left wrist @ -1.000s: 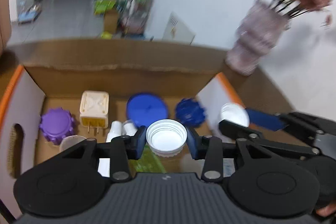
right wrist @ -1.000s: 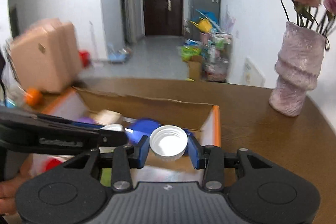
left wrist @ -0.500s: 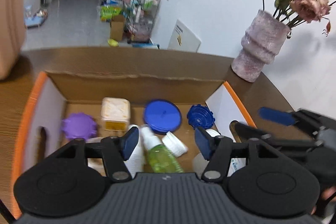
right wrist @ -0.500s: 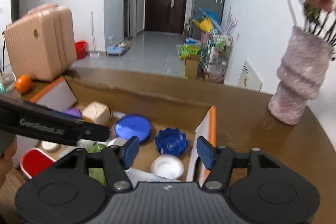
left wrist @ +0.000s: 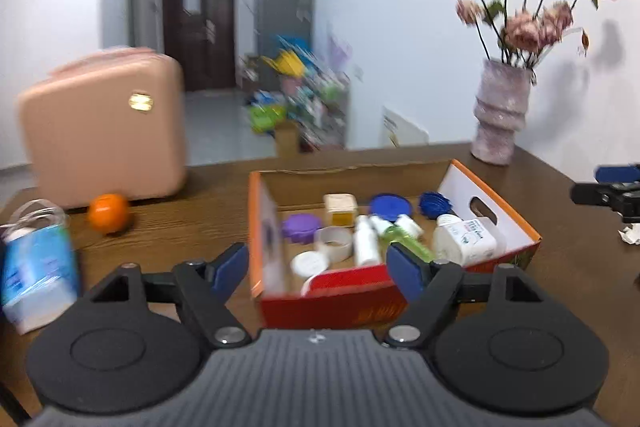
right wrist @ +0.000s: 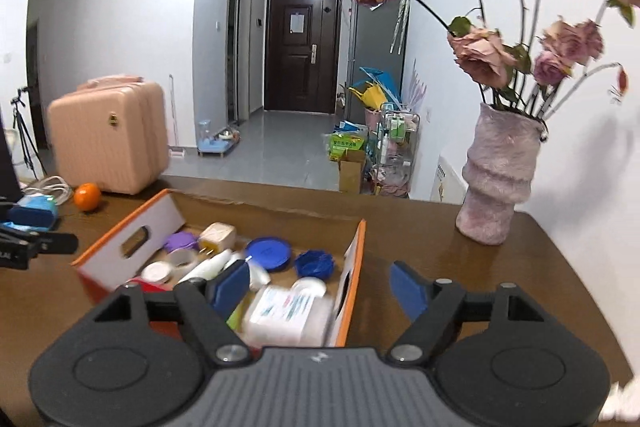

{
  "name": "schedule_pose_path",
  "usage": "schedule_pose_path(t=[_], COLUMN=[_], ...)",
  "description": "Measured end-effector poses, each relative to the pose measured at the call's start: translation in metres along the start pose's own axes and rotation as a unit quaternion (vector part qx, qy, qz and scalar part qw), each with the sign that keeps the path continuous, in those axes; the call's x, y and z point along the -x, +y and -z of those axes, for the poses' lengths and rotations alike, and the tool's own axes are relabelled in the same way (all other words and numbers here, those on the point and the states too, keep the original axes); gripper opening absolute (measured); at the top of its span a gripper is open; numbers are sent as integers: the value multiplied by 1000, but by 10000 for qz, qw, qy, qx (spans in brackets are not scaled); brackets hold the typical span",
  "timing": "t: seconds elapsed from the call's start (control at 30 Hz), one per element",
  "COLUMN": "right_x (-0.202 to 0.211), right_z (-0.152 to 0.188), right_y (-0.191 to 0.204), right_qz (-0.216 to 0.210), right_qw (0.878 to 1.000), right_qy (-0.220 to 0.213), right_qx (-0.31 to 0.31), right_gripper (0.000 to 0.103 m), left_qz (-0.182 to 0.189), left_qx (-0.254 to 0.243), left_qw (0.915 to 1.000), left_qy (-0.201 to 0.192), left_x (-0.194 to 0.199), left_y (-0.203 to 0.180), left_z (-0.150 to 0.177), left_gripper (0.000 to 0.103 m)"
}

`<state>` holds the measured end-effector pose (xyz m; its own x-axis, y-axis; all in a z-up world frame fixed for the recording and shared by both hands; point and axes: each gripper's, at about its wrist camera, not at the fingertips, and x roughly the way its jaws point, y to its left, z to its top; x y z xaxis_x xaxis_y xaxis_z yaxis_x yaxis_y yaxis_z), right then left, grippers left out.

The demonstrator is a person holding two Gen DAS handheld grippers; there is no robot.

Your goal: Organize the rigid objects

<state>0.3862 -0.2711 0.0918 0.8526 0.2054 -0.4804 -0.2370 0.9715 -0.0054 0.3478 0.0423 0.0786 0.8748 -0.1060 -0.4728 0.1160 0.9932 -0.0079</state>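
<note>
- Spreading apart just now, the left gripper stands with its blue pads wide and nothing between them, hanging in front of the cardboard box.
- Jaws of the right gripper have likewise just been opening and pinch nothing; it hovers over the box's near right corner.
- Inside the box lie a white bottle, a green bottle, a white cap, a tape roll, a purple lid, a beige plug adapter and two blue lids.
- Beyond, on the wooden table, an orange sits left, a pink suitcase behind it, and a vase of flowers far right.
</note>
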Motion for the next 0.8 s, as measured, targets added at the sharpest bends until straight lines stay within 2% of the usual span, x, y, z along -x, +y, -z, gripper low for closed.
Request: schedule_pose_path(t=[0.13, 0.27, 0.33, 0.43, 0.5, 0.6, 0.7, 0.73, 0.8], right_x=[45, 81, 99, 125, 140, 159, 181, 187, 202], right_z=[35, 66, 82, 107, 122, 144, 168, 174, 185], right_y=[21, 41, 51, 62, 64, 68, 82, 86, 94], right_qz=[43, 25, 17, -33, -17, 33, -7, -23, 22], right_qw=[9992, 9969, 9959, 9957, 9957, 9943, 9952, 9962, 9972], right_qy=[-350, -601, -701, -751, -710, -642, -615, -578, -597], right_qx=[-194, -505, -574, -543, -594, -848, -763, -656, -457], right_gripper=[81, 84, 85, 91, 91, 91, 93, 98, 99], left_qz=[-545, -833, -849, -821, -768, -739, -709, -656, -585], left_qx=[98, 335, 395, 356, 307, 388, 541, 543, 365], left_qw=[9979, 9932, 9916, 9906, 9908, 9896, 9895, 9901, 9929], left_qy=[-343, -738, -894, -1031, -1076, -1174, -1138, -1119, -974], left_x=[50, 98, 120, 152, 171, 200, 226, 234, 241], left_y=[2, 3, 0, -7, -13, -18, -26, -28, -34], left_z=[45, 80, 95, 117, 130, 151, 176, 187, 202], left_gripper=[84, 90, 96, 98, 102, 103, 103, 103, 103])
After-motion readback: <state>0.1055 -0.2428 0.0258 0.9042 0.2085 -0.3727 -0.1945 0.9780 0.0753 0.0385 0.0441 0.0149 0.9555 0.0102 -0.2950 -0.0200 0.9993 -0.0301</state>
